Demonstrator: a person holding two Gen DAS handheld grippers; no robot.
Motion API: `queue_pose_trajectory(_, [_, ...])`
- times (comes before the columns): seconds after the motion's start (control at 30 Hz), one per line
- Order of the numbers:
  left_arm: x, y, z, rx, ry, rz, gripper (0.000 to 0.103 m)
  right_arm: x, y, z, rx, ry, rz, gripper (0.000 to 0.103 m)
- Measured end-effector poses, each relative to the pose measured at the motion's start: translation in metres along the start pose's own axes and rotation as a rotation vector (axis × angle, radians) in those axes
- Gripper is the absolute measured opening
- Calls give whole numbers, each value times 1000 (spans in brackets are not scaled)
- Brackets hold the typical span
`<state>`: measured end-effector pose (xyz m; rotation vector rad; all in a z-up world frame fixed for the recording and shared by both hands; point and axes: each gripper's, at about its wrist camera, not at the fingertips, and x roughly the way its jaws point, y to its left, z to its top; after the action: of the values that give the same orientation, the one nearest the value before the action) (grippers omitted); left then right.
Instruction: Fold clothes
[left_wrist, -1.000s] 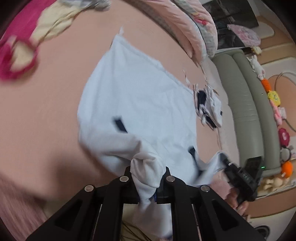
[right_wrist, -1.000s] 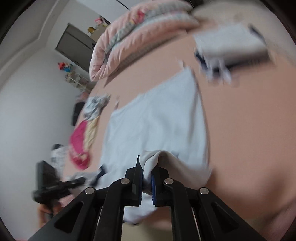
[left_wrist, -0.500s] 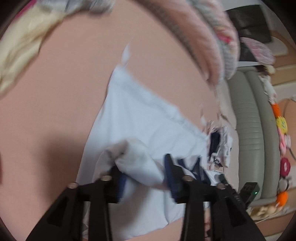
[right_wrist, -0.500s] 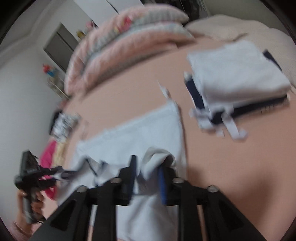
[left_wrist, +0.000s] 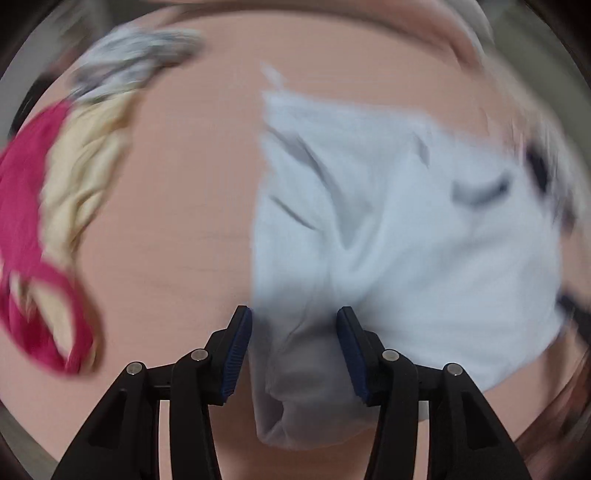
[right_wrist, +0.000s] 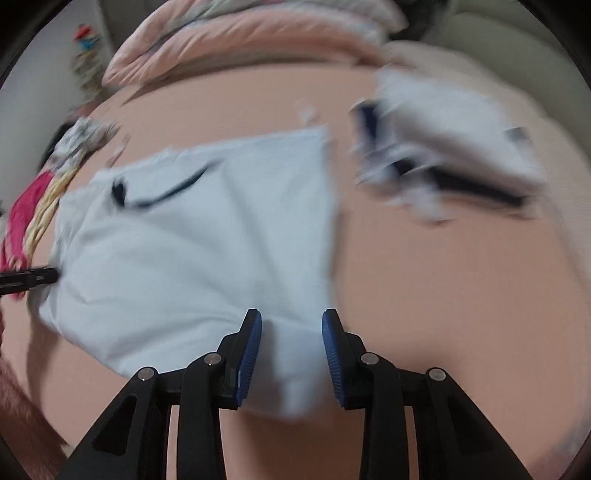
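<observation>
A pale blue garment (right_wrist: 207, 236) lies spread on the pink bed sheet (right_wrist: 443, 280), already doubled over on itself, with a dark trim line showing near its far left corner. By the look of it one fold has just been laid down and at least one more is needed before it matches the folded stack (right_wrist: 450, 147) sitting just beside it, up and to the right. Off to the left a crumpled pink and cream garment (left_wrist: 55, 206) and a grey patterned one (left_wrist: 133, 62) are still unfolded, so a good part of the job appears to remain.

The left gripper (left_wrist: 293, 343) points steeply down at the near left corner of the blue garment; its jaws are opening, with a loose bunch of the cloth between them but not pinched. The right gripper (right_wrist: 291, 347) tilts down over the near right corner, jaws parted about as far as the cloth edge is wide, fabric lying slack between the blue pads. In the right wrist view the left gripper's tip shows at the garment's left edge. Both views are smeared by motion
</observation>
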<state>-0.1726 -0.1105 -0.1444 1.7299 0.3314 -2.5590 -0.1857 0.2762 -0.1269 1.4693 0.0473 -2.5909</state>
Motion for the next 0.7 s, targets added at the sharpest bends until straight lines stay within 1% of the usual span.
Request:
queue_pose_trajectory(0.03, [-13,8,-8,-67,-40,-23,46,-20,0,-1,1,-53,3,35])
queue_pose_trajectory(0.07, [-25,17,-16,-135,-80,-45,46,-33,0,-7,-2,-83,24,41])
queue_pose_trajectory(0.1, [-29,25,-26,-221,-78,-73,46,-46,0,-12,-6,-113,45,53])
queue_pose_trajectory(0.13, [-26,32,-37,-301,-55,-126,46,-44,-7,-20,31,-91,47,57])
queue_pose_trajectory(0.17, [-22,38,-48,-375,-31,-190,46,-42,-14,-28,68,-69,49,58])
queue_pose_trajectory(0.23, [-15,43,-70,-431,-52,-256,46,-20,-26,-42,192,15,84,58])
queue_pose_trajectory(0.27, [-15,42,-79,-429,-85,-248,46,-9,-28,-47,234,52,98,58])
queue_pose_trajectory(0.3, [-14,43,-86,-419,-118,-234,46,-3,-30,-51,250,60,117,58])
queue_pose_trajectory(0.33, [-11,44,-92,-430,-132,-246,46,3,-32,-56,265,69,135,58])
queue_pose_trajectory(0.4, [-6,50,-94,-490,-128,-303,46,4,-37,-60,278,49,170,58])
queue_pose_trajectory(0.43, [-5,54,-93,-523,-126,-335,46,8,-40,-61,291,54,195,58])
queue_pose_trajectory(0.5, [-7,62,-93,-582,-134,-382,45,13,-46,-61,341,50,237,58])
queue_pose_trajectory(0.53, [-10,66,-94,-607,-144,-394,45,11,-51,-61,393,33,272,58])
queue_pose_trajectory(0.57, [-16,69,-94,-603,-162,-369,45,10,-56,-61,445,15,307,58])
queue_pose_trajectory(0.6, [-23,72,-94,-585,-183,-328,45,10,-60,-61,501,1,340,58])
queue_pose_trajectory(0.63, [-23,73,-93,-558,-182,-298,45,10,-65,-62,556,-13,373,58])
queue_pose_trajectory(0.7, [-16,75,-92,-495,-161,-248,45,16,-67,-65,587,4,375,58])
